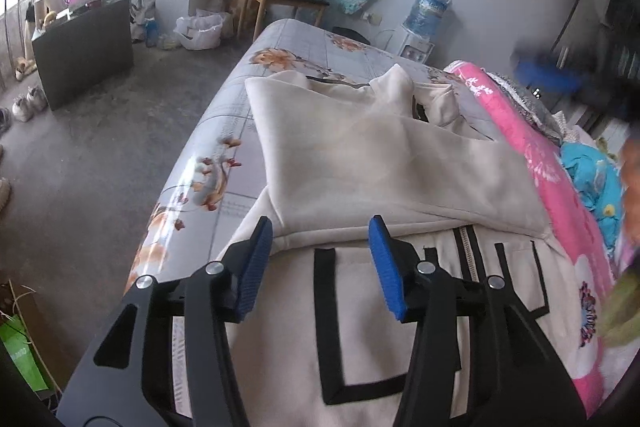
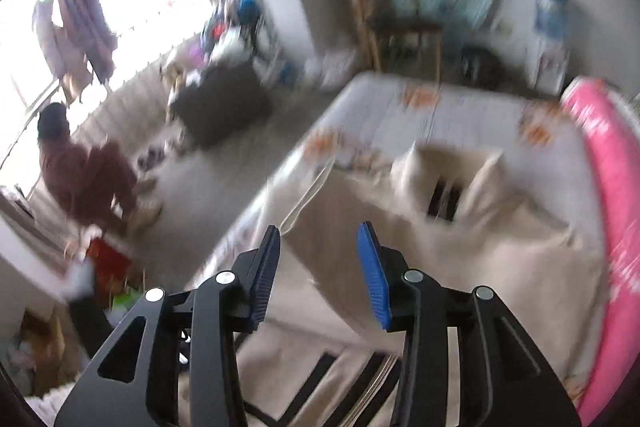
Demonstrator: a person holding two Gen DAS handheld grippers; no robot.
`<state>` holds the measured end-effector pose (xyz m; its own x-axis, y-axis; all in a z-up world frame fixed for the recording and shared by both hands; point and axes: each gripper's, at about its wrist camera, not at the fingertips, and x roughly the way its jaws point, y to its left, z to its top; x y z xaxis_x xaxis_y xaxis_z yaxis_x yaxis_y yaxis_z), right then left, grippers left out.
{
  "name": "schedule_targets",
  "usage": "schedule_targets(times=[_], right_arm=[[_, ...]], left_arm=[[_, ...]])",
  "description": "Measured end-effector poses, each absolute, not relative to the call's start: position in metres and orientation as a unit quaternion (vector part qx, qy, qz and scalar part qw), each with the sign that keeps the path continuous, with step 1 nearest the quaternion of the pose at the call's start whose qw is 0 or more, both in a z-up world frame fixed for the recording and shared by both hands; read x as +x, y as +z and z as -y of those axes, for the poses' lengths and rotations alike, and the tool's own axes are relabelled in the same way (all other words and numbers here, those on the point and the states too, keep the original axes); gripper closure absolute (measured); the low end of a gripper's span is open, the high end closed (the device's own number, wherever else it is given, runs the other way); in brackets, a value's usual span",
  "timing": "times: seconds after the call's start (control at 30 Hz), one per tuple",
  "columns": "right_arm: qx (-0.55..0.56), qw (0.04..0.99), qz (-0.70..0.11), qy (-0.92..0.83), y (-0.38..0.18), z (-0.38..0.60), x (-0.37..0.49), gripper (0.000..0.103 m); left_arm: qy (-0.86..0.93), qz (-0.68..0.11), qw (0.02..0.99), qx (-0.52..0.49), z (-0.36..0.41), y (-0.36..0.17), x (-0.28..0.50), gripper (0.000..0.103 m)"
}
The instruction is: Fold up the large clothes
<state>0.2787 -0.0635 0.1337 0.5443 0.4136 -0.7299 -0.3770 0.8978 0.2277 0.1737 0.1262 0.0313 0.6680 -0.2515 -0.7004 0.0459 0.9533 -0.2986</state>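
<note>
Both tongs, left [image 1: 320,263] and right [image 2: 320,267], gaping, empty, over soft cream fleece garment [image 1: 360,155].

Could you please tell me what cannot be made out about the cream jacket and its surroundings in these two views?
- Right wrist view: motion blur smears the cream jacket; its folds and zipper are unreadable.
- Left wrist view: the left gripper covers the jacket's near hem; the bottom edge cuts it off.
- Left wrist view: a blurred blue-and-black object at right is unidentifiable.

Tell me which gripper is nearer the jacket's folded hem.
Left. The left gripper hovers right at the folded hem of the jacket, jaws open. The right gripper hangs higher above it, also open.
</note>
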Motion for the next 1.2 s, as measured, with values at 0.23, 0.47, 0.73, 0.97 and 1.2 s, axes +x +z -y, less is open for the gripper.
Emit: schedule_targets(times=[0.23, 0.47, 0.73, 0.97, 1.2], right_arm=[[0.034, 0.892, -0.433, 0.127, 0.105, 0.171, 0.275, 0.049], [0.126, 0.887, -0.445, -0.009, 0.075, 0.327, 0.273, 0.048], [0.223, 0.846, -0.484, -0.012, 0.01, 0.384, 0.317, 0.048], [0.24, 0.848, -0.473, -0.01, -0.007, 0.387, 0.345, 0.079], [0.231, 0.853, -0.468, 0.0, -0.011, 0.385, 0.348, 0.09]], left_arm=[[-0.1, -0.415, 0.891, -0.154, -0.126, 0.03, 0.211, 0.056], [-0.058, -0.46, 0.873, -0.149, -0.114, 0.006, 0.285, 0.056], [-0.018, -0.482, 0.867, -0.127, -0.11, -0.013, 0.319, 0.069], [-0.02, -0.468, 0.879, -0.093, -0.104, -0.009, 0.313, 0.091], [-0.041, -0.489, 0.861, -0.132, -0.113, -0.013, 0.323, 0.08]])
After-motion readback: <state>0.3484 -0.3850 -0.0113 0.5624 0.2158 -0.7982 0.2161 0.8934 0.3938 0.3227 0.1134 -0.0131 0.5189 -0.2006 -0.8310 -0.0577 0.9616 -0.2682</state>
